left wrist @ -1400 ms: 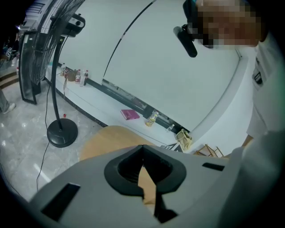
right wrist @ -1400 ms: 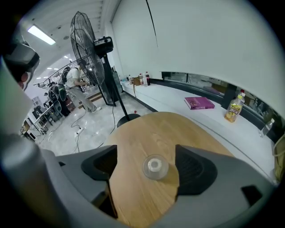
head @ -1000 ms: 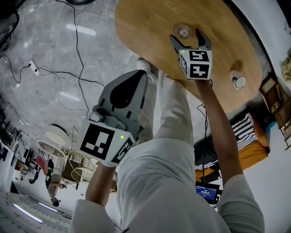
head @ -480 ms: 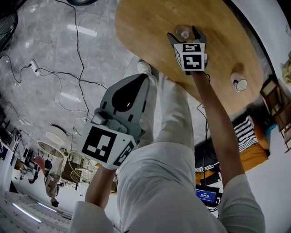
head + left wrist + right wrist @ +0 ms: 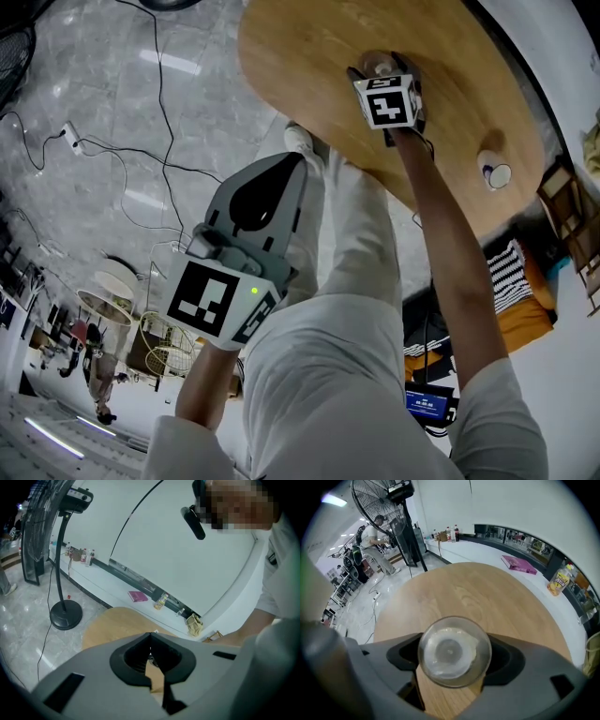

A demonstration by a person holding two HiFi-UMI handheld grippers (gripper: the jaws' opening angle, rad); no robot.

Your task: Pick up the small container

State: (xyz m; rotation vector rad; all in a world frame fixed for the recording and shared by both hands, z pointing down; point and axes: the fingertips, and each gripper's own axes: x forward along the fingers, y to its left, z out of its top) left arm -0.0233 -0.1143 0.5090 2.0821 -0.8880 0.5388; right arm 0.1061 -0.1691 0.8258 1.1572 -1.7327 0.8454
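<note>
Holds the left gripper (image 5: 151, 638) low beside the body, jaws shut together on nothing, spare for this job. Farther out, clasps the small container (image 5: 453, 651), upright on the round wooden table (image 5: 478, 588), with the right gripper (image 5: 453, 645), jaws narrowed against both sides, apparently ready for lifting.

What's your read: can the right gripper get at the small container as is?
Probably yes. The small container sits between the jaws of the right gripper on the table, with nothing beside it in the way. Whether the jaws are squeezing it, I can't tell.
</note>
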